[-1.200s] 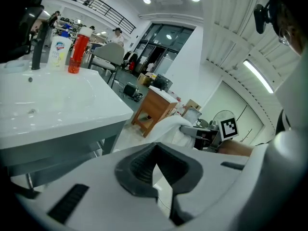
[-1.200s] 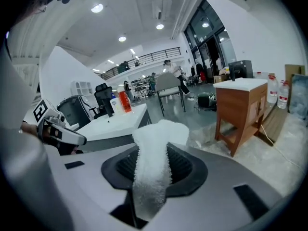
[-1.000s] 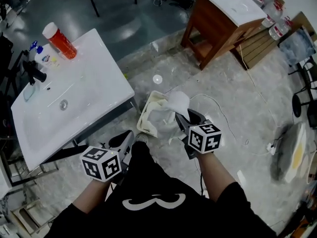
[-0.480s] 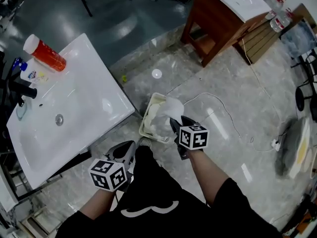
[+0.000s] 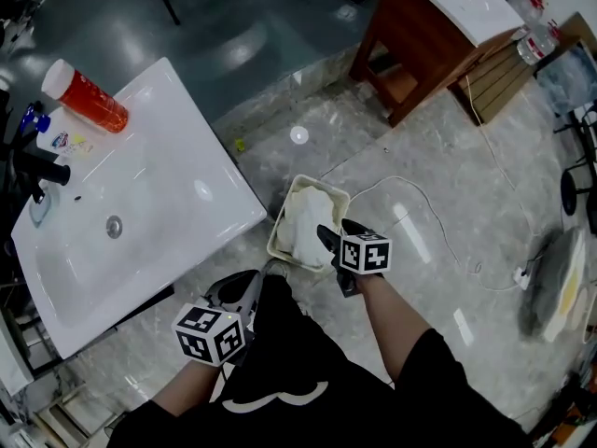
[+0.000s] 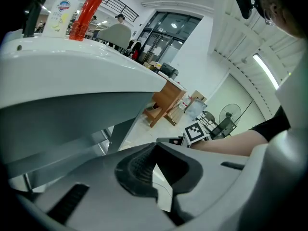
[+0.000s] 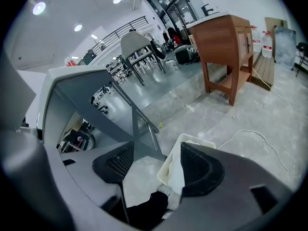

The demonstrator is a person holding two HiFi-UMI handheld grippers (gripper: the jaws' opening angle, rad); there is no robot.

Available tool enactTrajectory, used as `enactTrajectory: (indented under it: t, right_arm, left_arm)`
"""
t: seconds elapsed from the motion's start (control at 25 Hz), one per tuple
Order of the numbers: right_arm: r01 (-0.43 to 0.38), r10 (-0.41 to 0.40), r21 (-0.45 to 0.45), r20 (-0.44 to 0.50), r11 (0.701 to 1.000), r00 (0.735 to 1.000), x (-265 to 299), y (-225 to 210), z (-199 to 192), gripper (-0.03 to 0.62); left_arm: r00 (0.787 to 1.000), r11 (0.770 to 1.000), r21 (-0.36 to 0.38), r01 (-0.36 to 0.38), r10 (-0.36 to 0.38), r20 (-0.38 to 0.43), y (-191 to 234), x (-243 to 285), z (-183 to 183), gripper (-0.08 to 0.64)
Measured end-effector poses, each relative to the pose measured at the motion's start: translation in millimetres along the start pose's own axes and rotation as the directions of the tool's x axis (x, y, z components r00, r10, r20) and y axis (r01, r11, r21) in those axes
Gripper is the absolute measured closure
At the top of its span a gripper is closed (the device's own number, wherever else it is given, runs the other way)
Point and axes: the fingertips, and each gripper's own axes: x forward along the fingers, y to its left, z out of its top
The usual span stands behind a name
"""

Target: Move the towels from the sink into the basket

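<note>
The white sink stands at the left with a bare basin, and it looms over the left gripper view. A cream basket sits on the floor beside it, with white towels piled inside. My right gripper hovers at the basket's near rim. Its jaws have just been opening and grip nothing; beyond the gap I see the basket and a towel. My left gripper hangs low near my leg, shut and empty.
On the sink's back edge stand a red bottle and a black faucet. A wooden cabinet stands at the far right, and a white cable snakes over the marble floor to the basket's right.
My right gripper came down to the basket holding a white towel and opened; the towel now lies in the basket. My left gripper sank a little beside my leg.
</note>
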Motion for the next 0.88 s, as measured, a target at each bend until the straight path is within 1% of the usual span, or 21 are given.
enactTrajectory:
  t: [0.2, 0.32, 0.4, 0.48, 0.56, 0.6, 0.68, 0.72, 0.8, 0.84, 0.88]
  right_arm:
    - [-0.046, 0.044, -0.036, -0.036, 0.998, 0.998, -3.8, 11.8, -11.1, 0.301]
    - [-0.080, 0.078, -0.070, -0.025, 0.994, 0.997, -18.0, 22.9, -9.1, 0.301]
    - [-0.108, 0.108, -0.108, -0.004, 0.988, 0.994, -36.2, 33.8, 0.5, 0.302]
    - [-0.153, 0.158, -0.143, 0.026, 0.978, 0.987, -63.2, 50.5, 13.1, 0.305]
    - [-0.220, 0.233, -0.154, 0.068, 0.963, 0.970, -97.3, 74.1, 26.4, 0.318]
    - [-0.250, 0.268, -0.165, 0.095, 0.954, 0.959, -115.9, 86.6, 34.2, 0.342]
    - [-0.285, 0.318, -0.211, 0.145, 0.935, 0.937, -154.0, 109.7, 50.4, 0.414]
    - [-0.293, 0.336, -0.239, 0.166, 0.926, 0.927, -172.5, 119.8, 58.0, 0.463]
    - [-0.297, 0.363, -0.292, 0.203, 0.909, 0.910, -207.6, 137.5, 71.1, 0.537]
    - [-0.299, 0.376, -0.317, 0.218, 0.900, 0.901, -224.4, 145.5, 76.1, 0.568]
    - [-0.304, 0.392, -0.342, 0.230, 0.890, 0.891, -240.9, 153.4, 80.1, 0.582]
  left_arm:
    - [1.000, 1.000, 0.018, 0.007, -0.007, -0.003, -3.1, -2.2, -2.8, 0.555]
    - [1.000, 1.000, 0.030, 0.007, -0.007, 0.009, -11.3, -5.8, -0.3, 0.555]
    - [1.000, 0.999, 0.045, 0.010, -0.011, 0.024, -22.2, -10.4, 5.8, 0.555]
    - [0.999, 0.998, 0.053, 0.022, -0.025, 0.045, -37.8, -19.3, 14.1, 0.555]
    - [0.997, 0.998, 0.052, 0.035, -0.038, 0.072, -54.8, -32.8, 22.5, 0.555]
    - [0.995, 0.998, 0.054, 0.039, -0.044, 0.087, -63.3, -40.3, 27.5, 0.555]
    - [0.992, 0.997, 0.063, 0.044, -0.051, 0.117, -79.3, -55.8, 38.0, 0.555]
    - [0.990, 0.997, 0.069, 0.045, -0.053, 0.131, -86.6, -63.6, 43.2, 0.555]
    - [0.985, 0.995, 0.083, 0.048, -0.061, 0.159, -100.6, -78.5, 54.4, 0.555]
    - [0.982, 0.994, 0.092, 0.052, -0.067, 0.174, -108.0, -85.8, 60.0, 0.555]
    - [0.979, 0.993, 0.101, 0.056, -0.074, 0.189, -115.7, -92.9, 65.3, 0.555]
